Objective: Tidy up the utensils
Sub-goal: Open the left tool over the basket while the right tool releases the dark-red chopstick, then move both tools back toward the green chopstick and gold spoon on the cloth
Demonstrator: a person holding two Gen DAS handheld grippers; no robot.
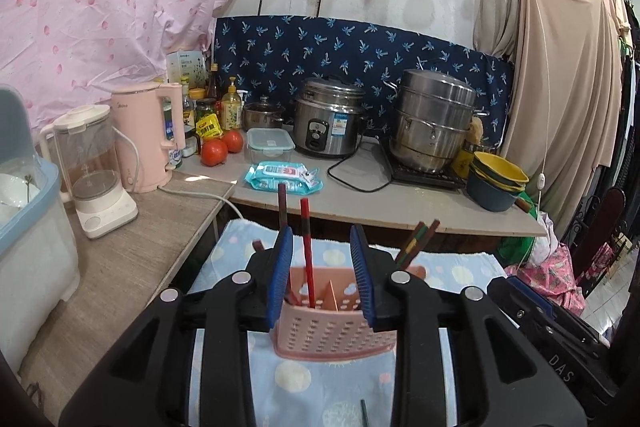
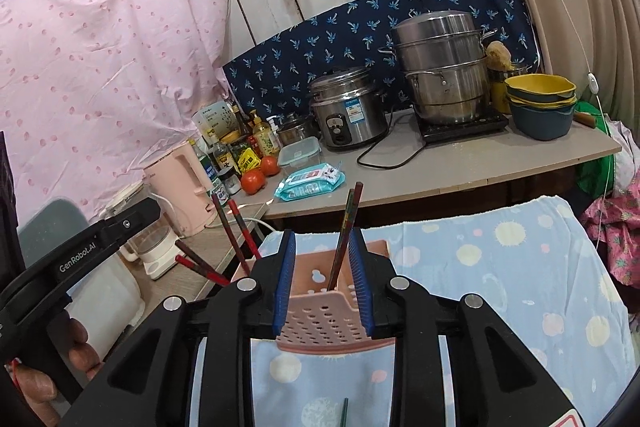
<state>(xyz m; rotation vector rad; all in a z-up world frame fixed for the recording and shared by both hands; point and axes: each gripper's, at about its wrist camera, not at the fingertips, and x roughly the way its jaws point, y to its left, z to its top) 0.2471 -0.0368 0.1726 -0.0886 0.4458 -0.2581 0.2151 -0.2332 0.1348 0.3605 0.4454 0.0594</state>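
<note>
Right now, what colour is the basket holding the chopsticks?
Pink basket, with little holes; left wrist view shows it best.

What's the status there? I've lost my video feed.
Left hand-held gripper open, right hand-held gripper open, nothing held. Chopsticks standing in the pink holder on the blue towel. Nothing in the way.

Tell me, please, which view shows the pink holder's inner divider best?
The left wrist view: it looks down into the pink holder, so the divider and a red chopstick show. The right wrist view shows mainly its perforated front, with the divider hidden.
</note>
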